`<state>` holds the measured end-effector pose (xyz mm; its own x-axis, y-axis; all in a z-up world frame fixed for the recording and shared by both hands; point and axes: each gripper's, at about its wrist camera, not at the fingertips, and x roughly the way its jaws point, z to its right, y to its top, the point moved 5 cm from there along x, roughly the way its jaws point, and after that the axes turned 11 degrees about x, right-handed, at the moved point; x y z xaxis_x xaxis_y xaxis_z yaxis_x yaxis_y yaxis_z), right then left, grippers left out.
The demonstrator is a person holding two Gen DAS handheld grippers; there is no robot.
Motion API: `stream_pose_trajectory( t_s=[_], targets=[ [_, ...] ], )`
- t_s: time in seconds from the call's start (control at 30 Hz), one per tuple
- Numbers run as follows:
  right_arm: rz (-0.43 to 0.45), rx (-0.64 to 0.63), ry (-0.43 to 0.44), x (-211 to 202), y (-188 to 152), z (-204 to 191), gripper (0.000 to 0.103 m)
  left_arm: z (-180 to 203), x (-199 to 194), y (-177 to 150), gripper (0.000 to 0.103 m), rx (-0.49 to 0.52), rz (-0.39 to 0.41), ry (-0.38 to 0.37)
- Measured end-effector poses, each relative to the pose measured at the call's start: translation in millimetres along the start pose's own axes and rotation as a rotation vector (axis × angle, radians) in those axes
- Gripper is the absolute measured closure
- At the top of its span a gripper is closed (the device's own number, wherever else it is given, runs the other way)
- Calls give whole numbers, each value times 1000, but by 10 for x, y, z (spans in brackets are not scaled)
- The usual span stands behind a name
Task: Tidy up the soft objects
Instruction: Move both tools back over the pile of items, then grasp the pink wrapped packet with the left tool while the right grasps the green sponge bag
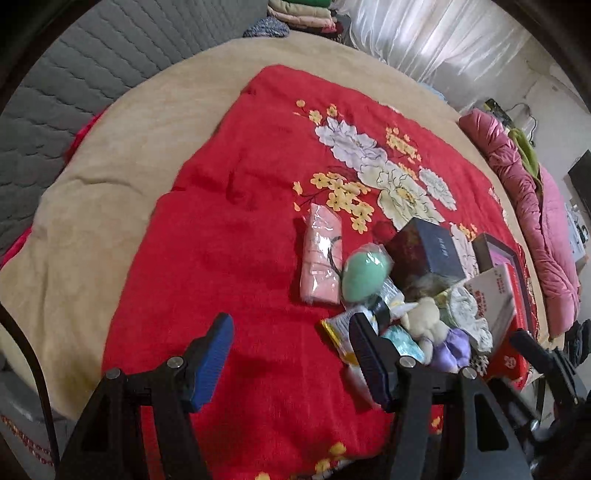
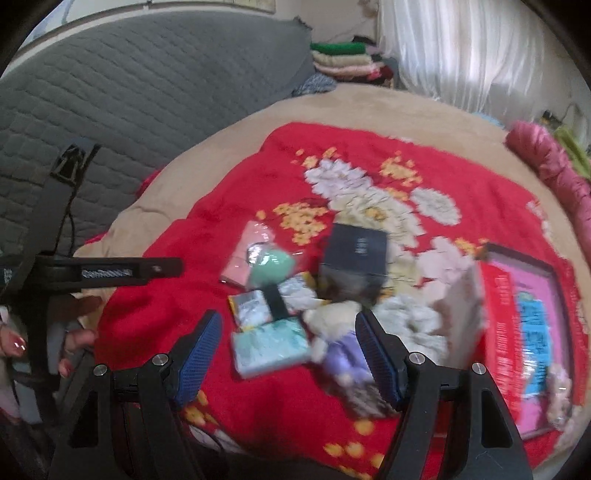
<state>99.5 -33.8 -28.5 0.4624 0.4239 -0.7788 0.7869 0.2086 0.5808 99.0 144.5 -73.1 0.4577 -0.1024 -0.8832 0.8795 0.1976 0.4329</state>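
Your soft things sit heaped on the red floral blanket in the lower right of the left wrist view: a cream plush toy in a purple dress, a mint-green ball in clear wrap, a folded pink cloth in plastic just left of the ball, a pale blue packet and a crumpled white cloth. Crowding them, a dark box stands just behind the plush toy, and a red and white carton presses in from the right, so the heap is hemmed on two sides. Beyond the blanket lie the beige bed cover, a grey quilted headboard, folded clothes and a pink quilt.

Your left gripper hangs over bare blanket left of the heap, its fingers apart and holding nothing; your right gripper hangs over the blue packet, fingers apart, nothing clamped.

The right wrist view is blurred, yet only it shows the pink-fronted open box in full and your hand at the lower left; only the left view shows the pink cloth sharply
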Motion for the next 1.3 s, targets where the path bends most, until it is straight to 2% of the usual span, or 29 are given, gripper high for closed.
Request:
stream_pose_trajectory(
  t_s=[0.1,0.37,0.7,1.0,1.1,1.27,1.3],
  targets=[
    [-41,14,33,297,44,-91,27,-16,218,153,39,8,-33,-21],
    [-94,2,12,838,56,-197,27,-30,840,558,39,23,-121,-81],
    [-104,107,-7,1211,195,-111,27,-16,1199,686,39,29,-151,-157],
    [-88,164,-19,1368,273,-46,27,-84,1293,745,59,-37,-144,-244],
    [-108,180,-17,1443,266,-32,36,-96,1299,752,66,-35,-146,-256],
    [-107,162,-19,1539,301,-87,41,-105,1307,739,70,-32,-148,-276],
    [-111,164,-17,1557,300,-94,49,-104,1310,741,71,-35,-148,-279]
  ],
)
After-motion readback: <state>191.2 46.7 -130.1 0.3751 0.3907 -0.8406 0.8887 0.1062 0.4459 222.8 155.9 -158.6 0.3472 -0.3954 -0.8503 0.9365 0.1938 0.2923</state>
